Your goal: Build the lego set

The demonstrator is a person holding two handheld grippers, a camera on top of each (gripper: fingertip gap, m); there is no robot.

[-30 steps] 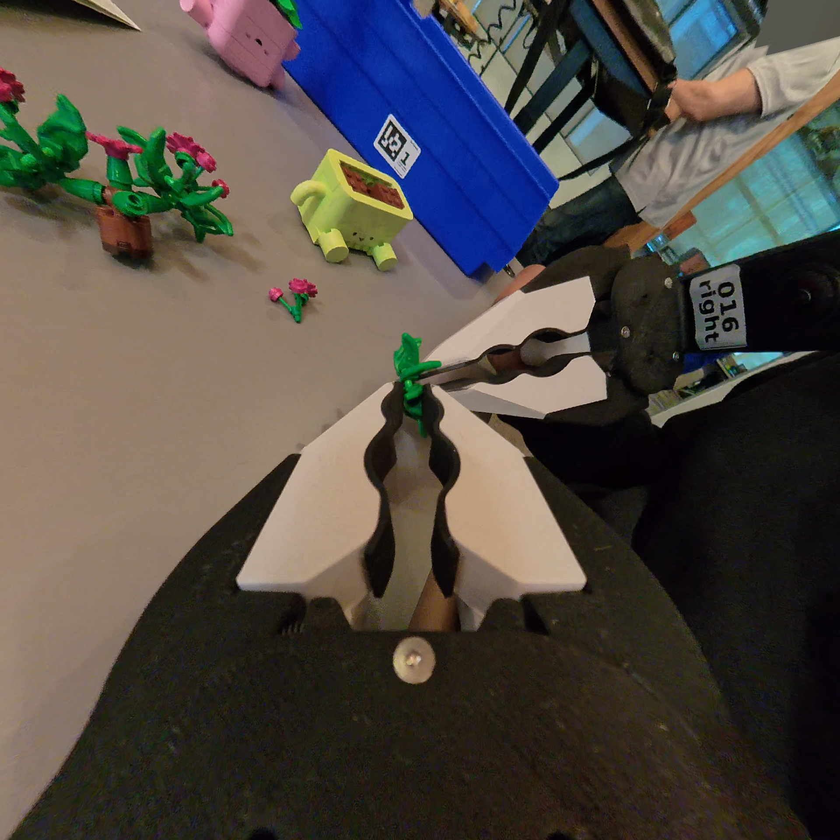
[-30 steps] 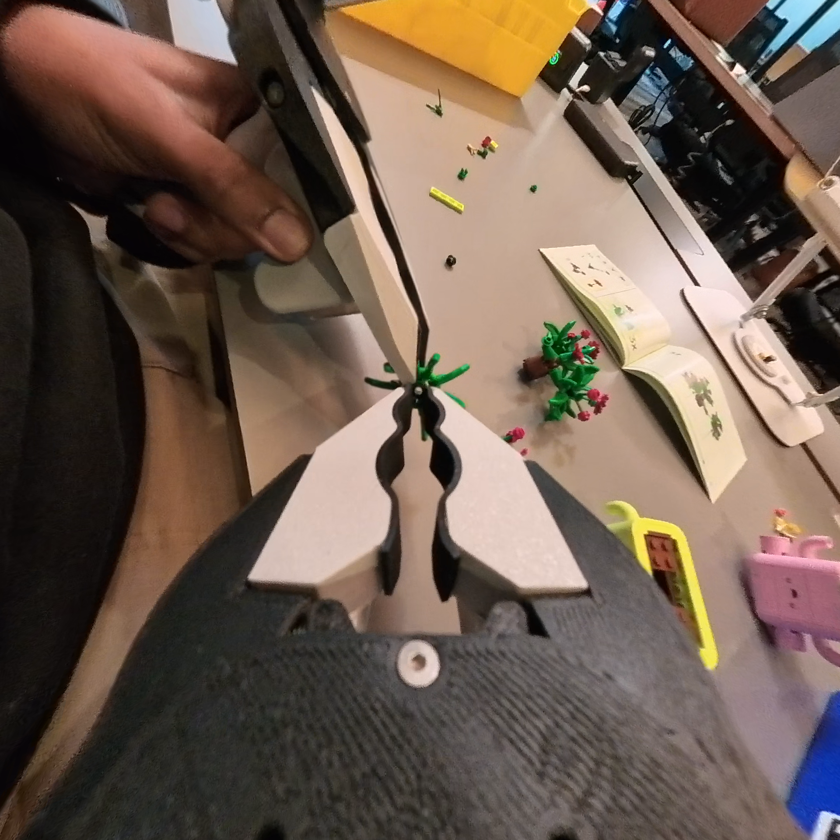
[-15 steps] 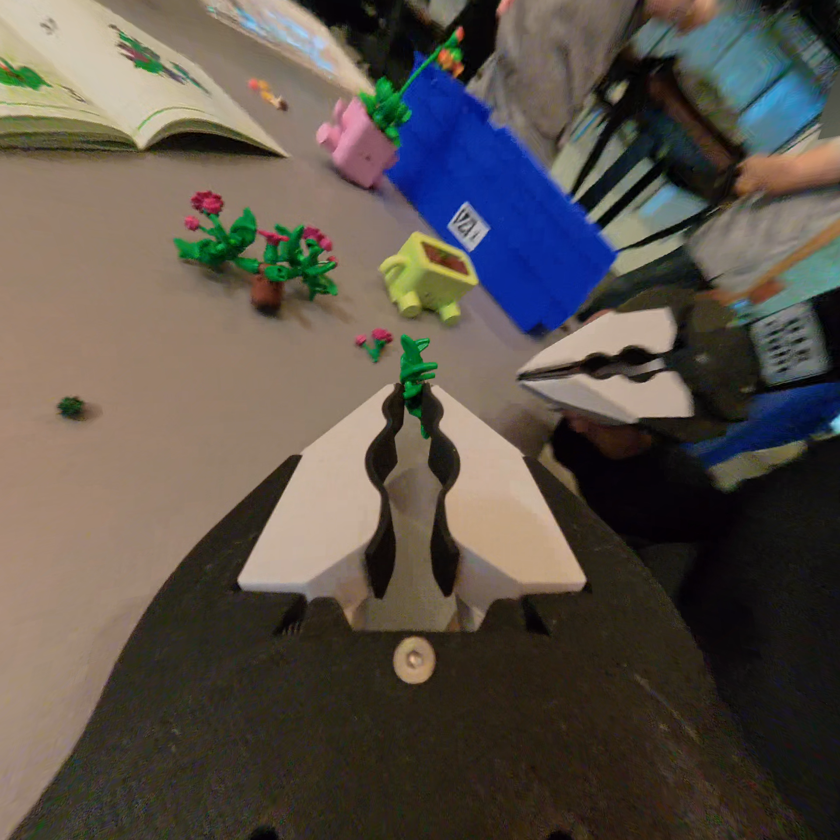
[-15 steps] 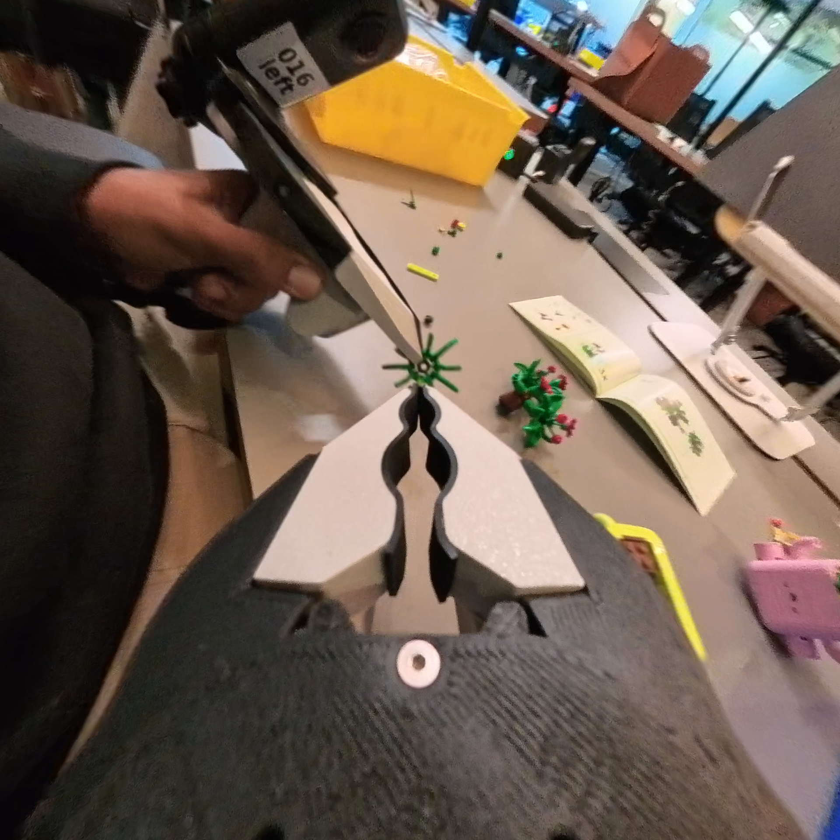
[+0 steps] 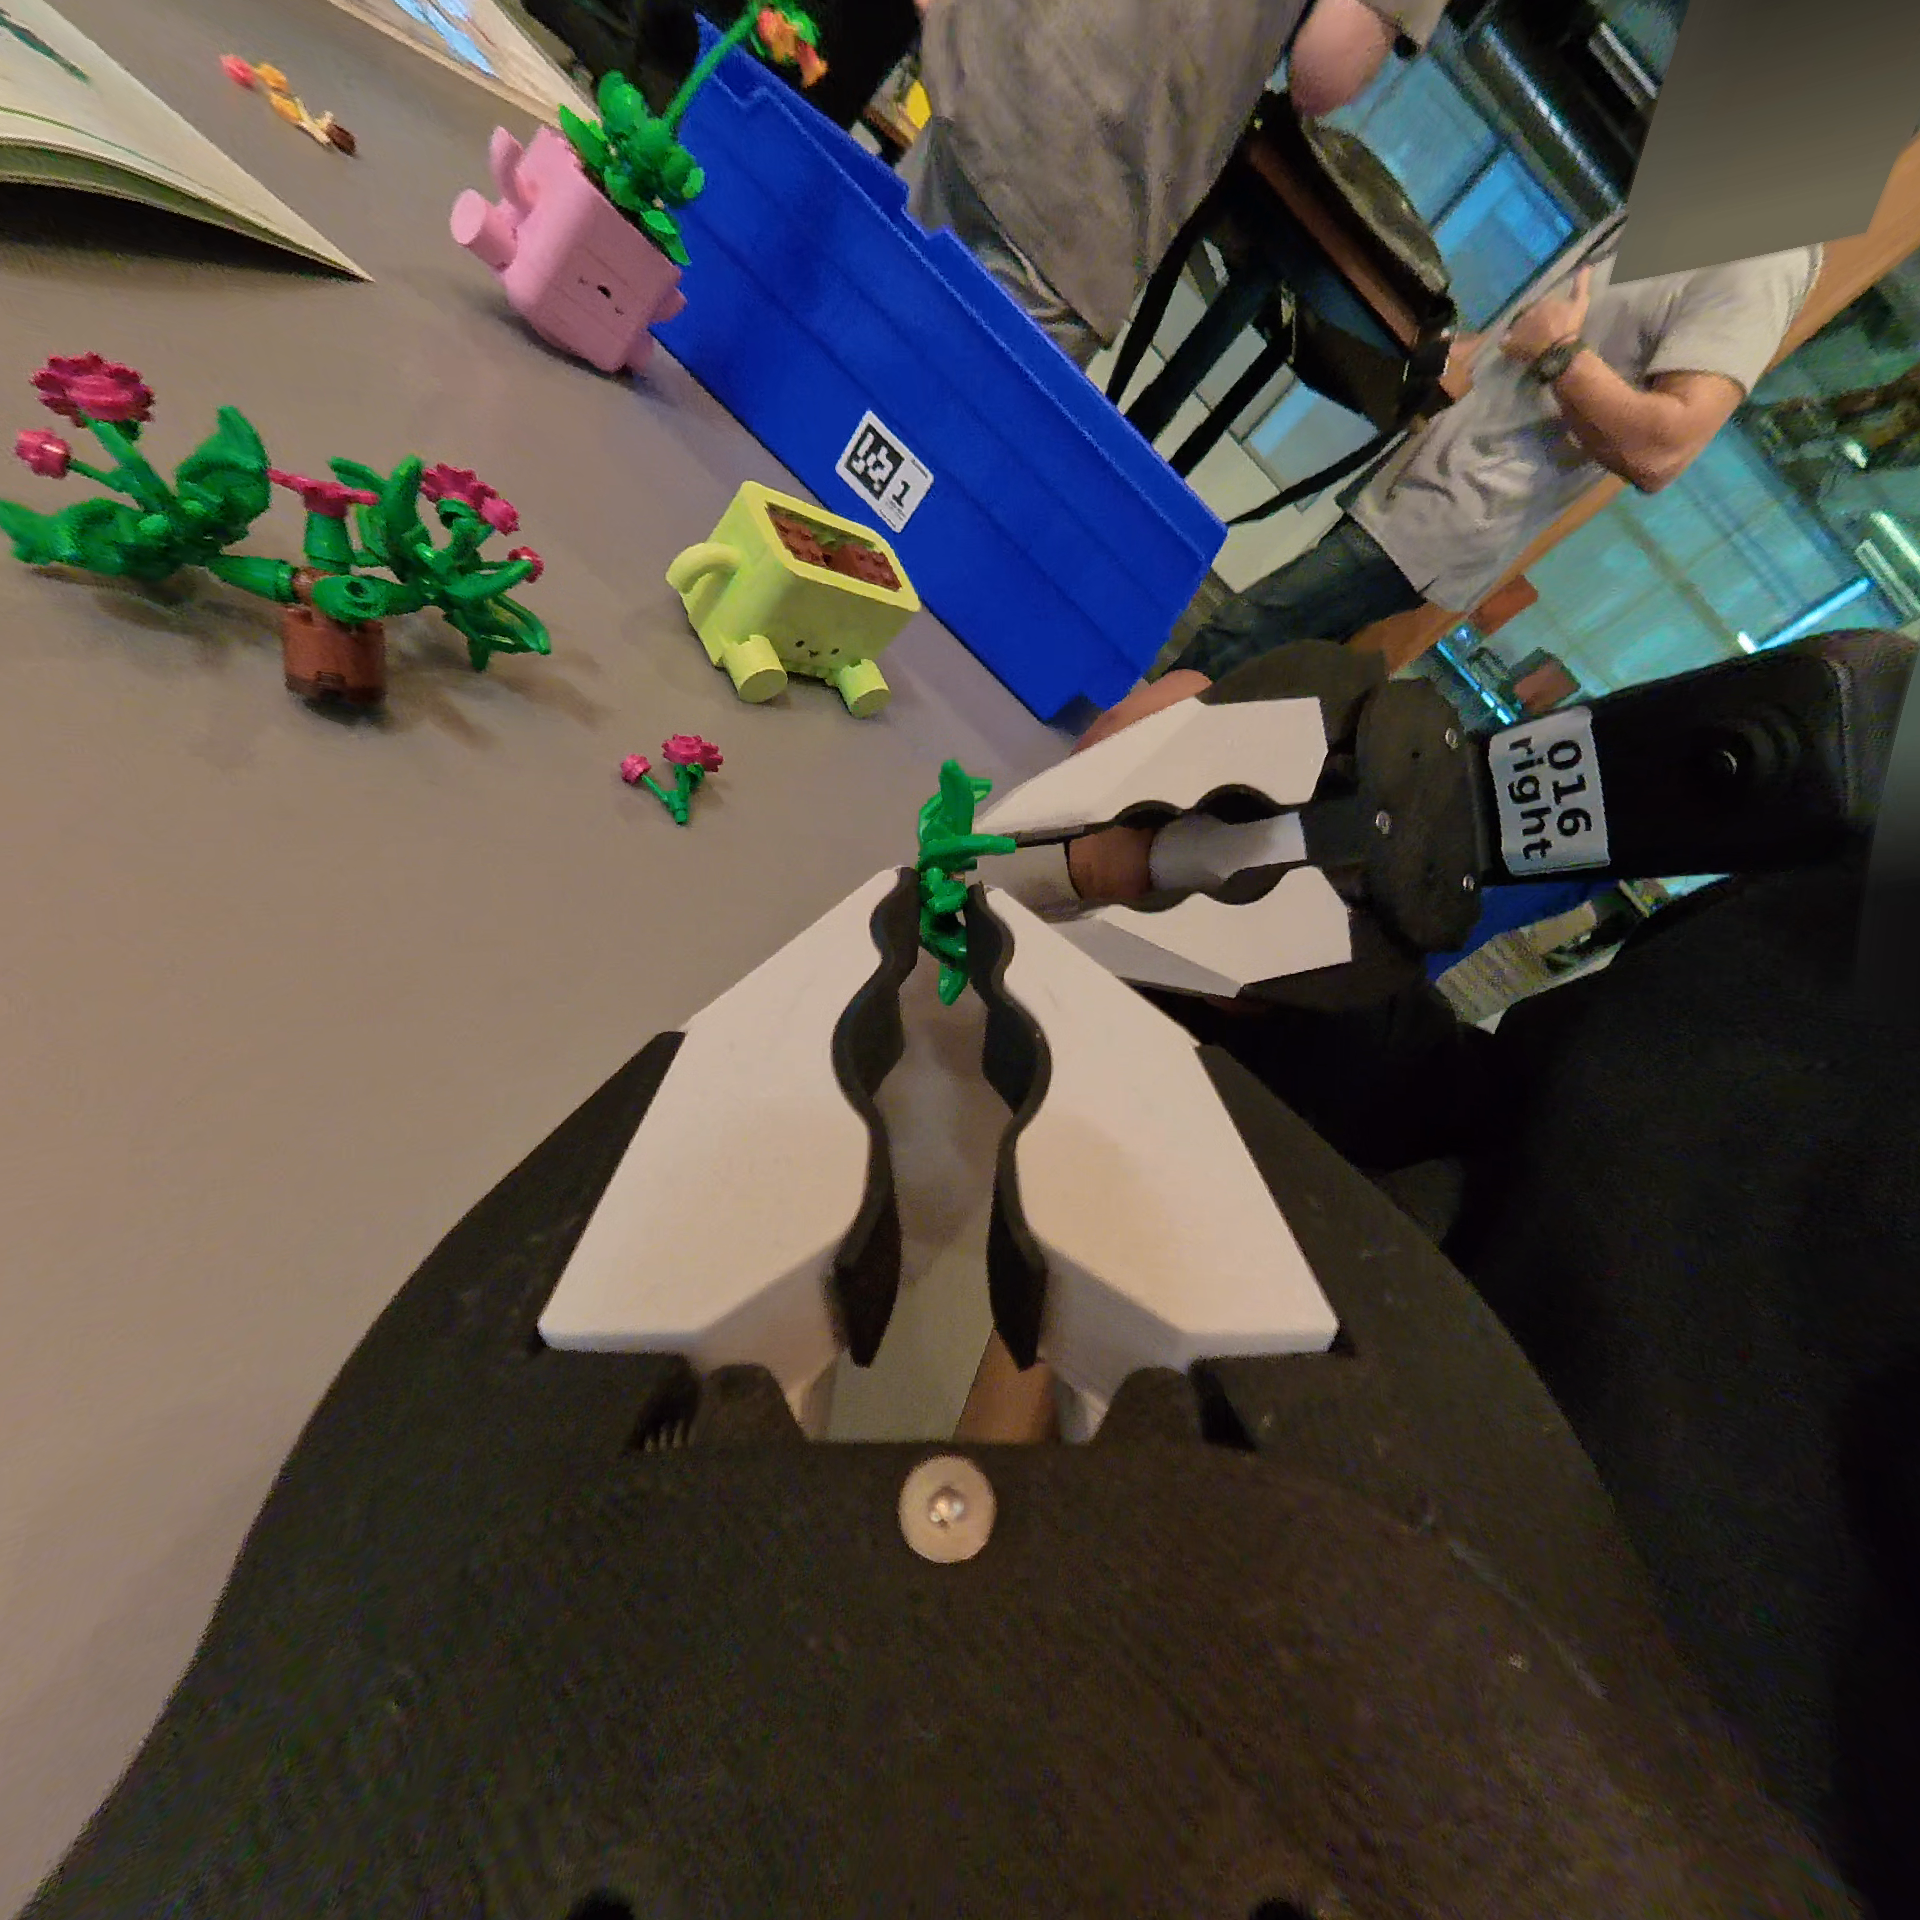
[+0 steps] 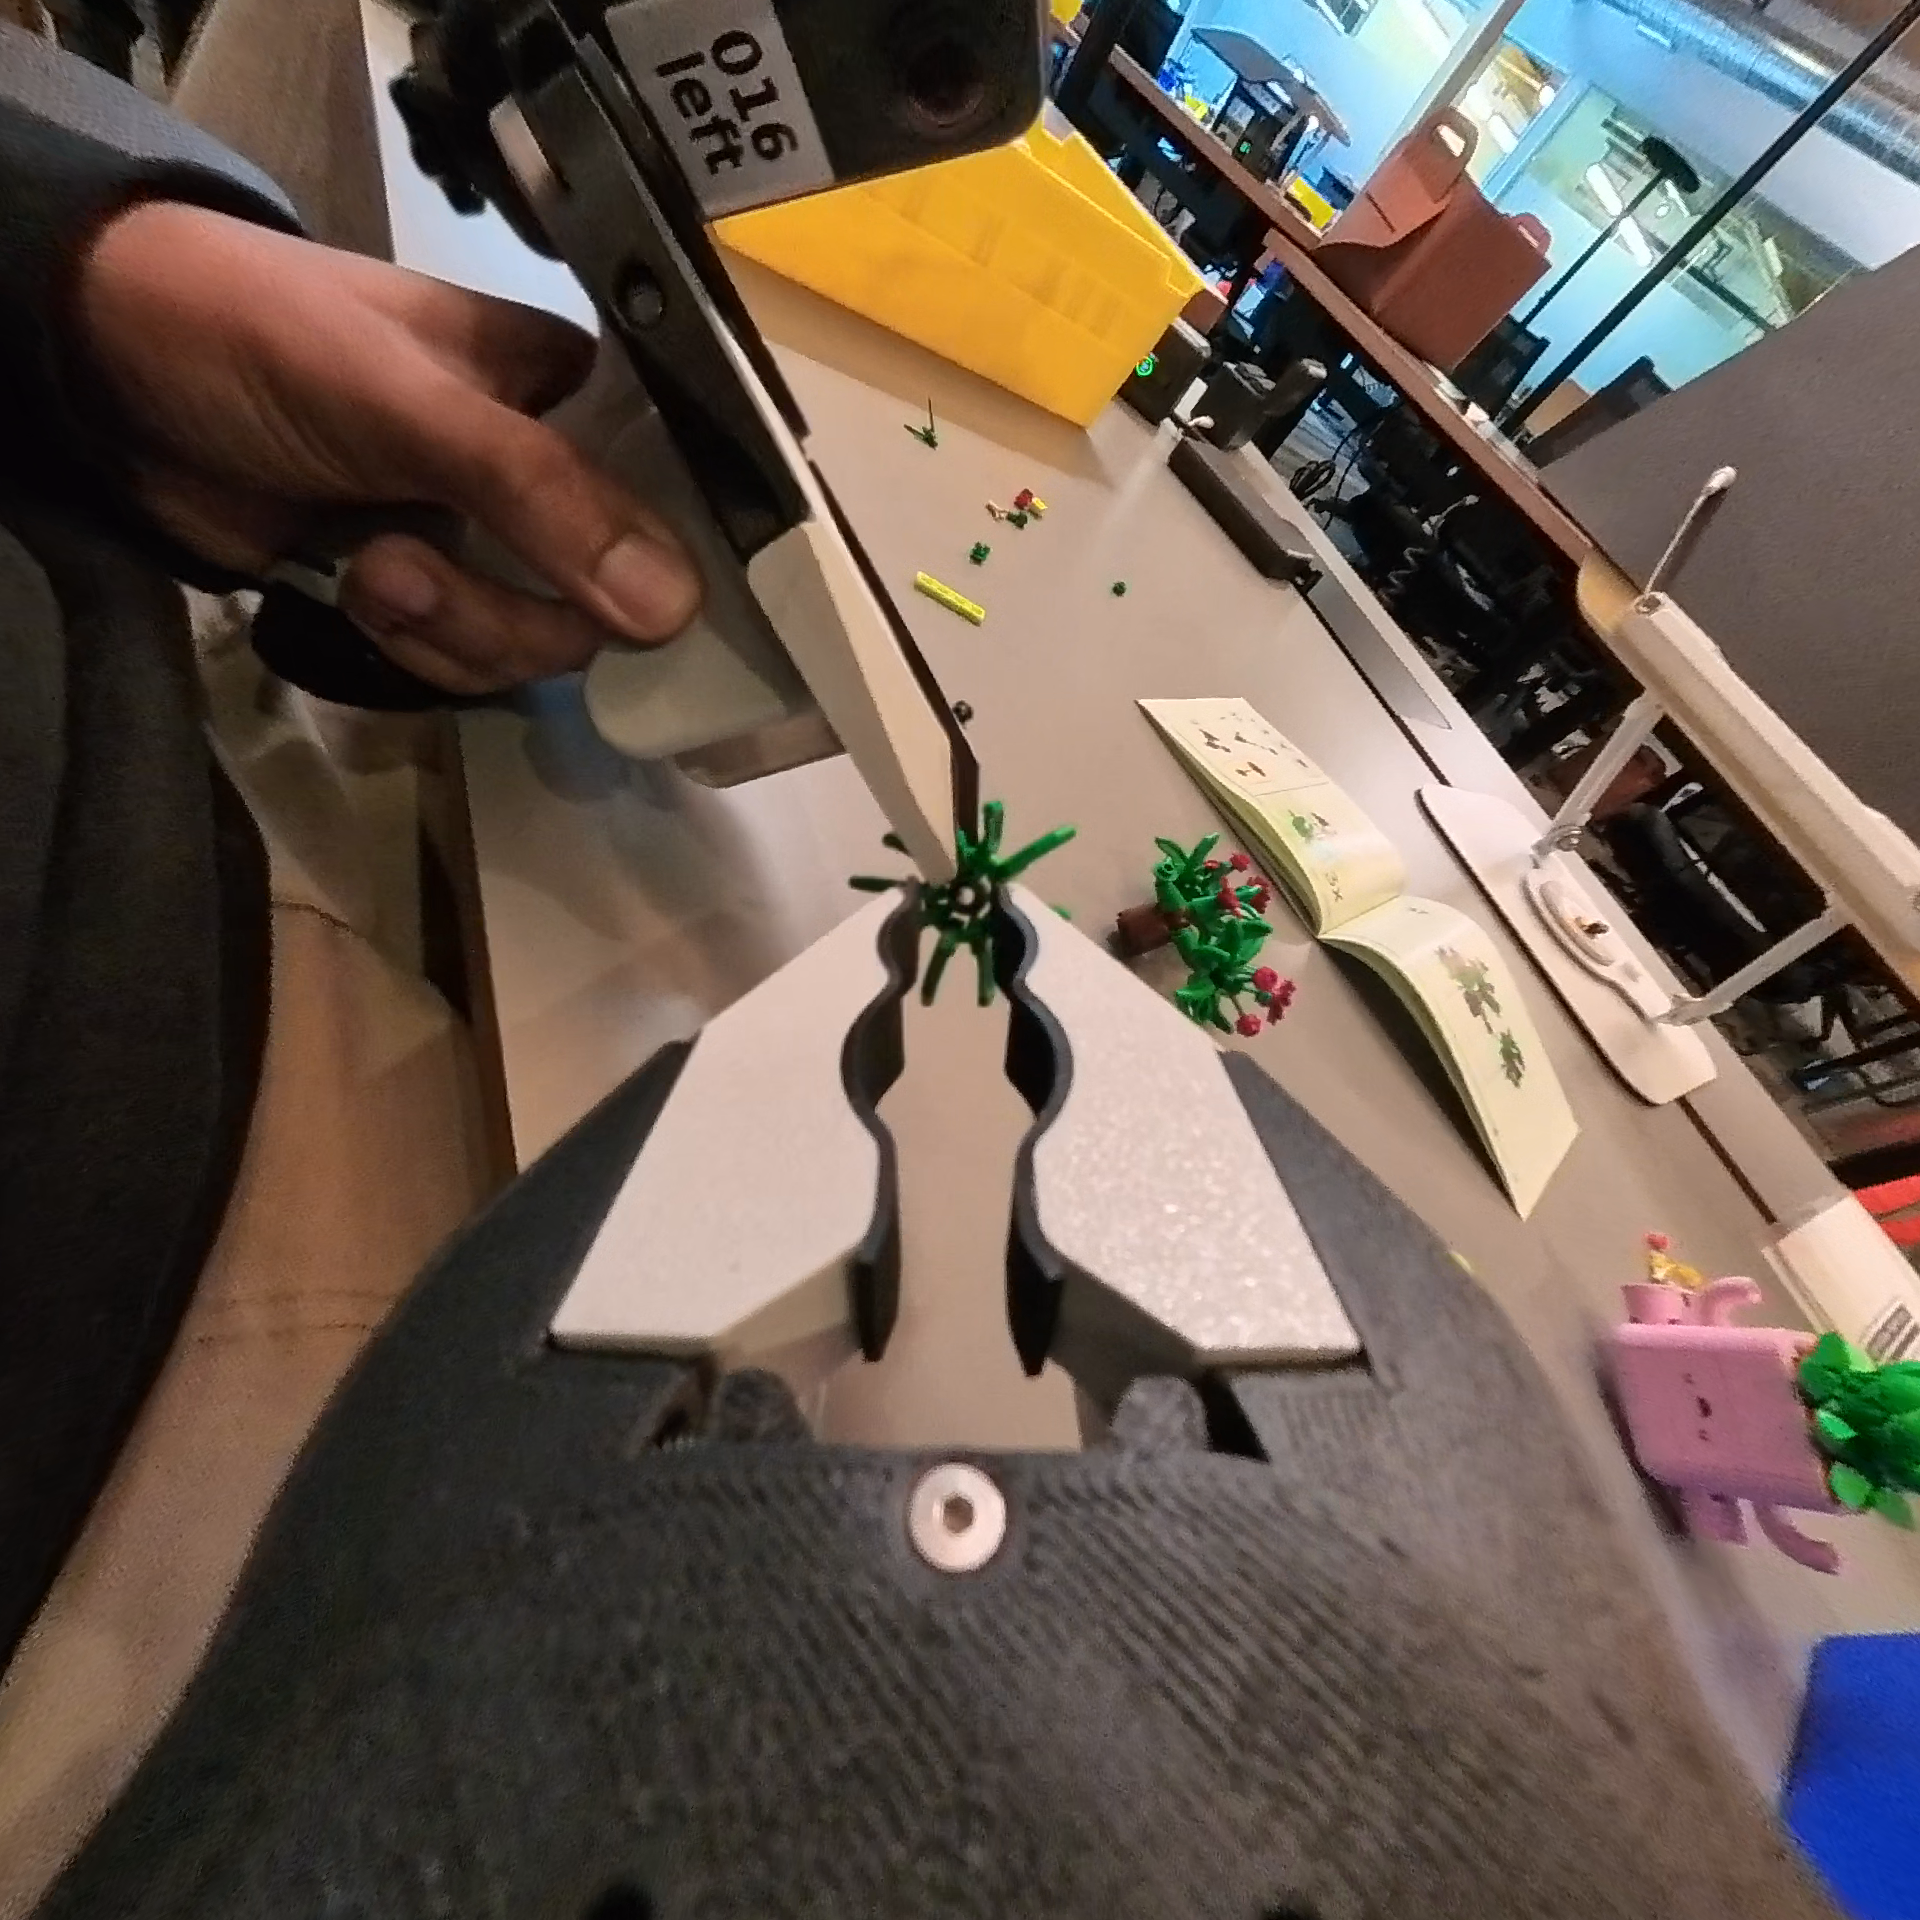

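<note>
My left gripper [image 5: 940,906] is shut on a small green plant stem [image 5: 948,883] and holds it above the grey table [image 5: 312,987]. My right gripper [image 5: 1000,840] comes in from the right, and its tips meet the leafy top of that stem. In the right wrist view, my right gripper [image 6: 961,914] is closed around a spiky green leaf whorl [image 6: 966,896]. The left gripper [image 6: 961,831] reaches down to the whorl from the upper left, held by a hand [image 6: 416,468]. Where the stem and whorl join is hidden between the tips.
On the table lie a flowering plant with a brown base [image 5: 332,582], a pink flower sprig [image 5: 675,774], a lime pot [image 5: 800,592], a pink pot with a plant [image 5: 582,249], an open booklet [image 6: 1382,914] and loose pieces [image 6: 951,601]. A blue bin [image 5: 935,416] and a yellow bin [image 6: 987,270] stand at the edges. People stand behind the table.
Half a second ago my right gripper was shut and away from the stem. It has come back, and its tips are on the leaf whorl again. My left gripper still holds the stem.
</note>
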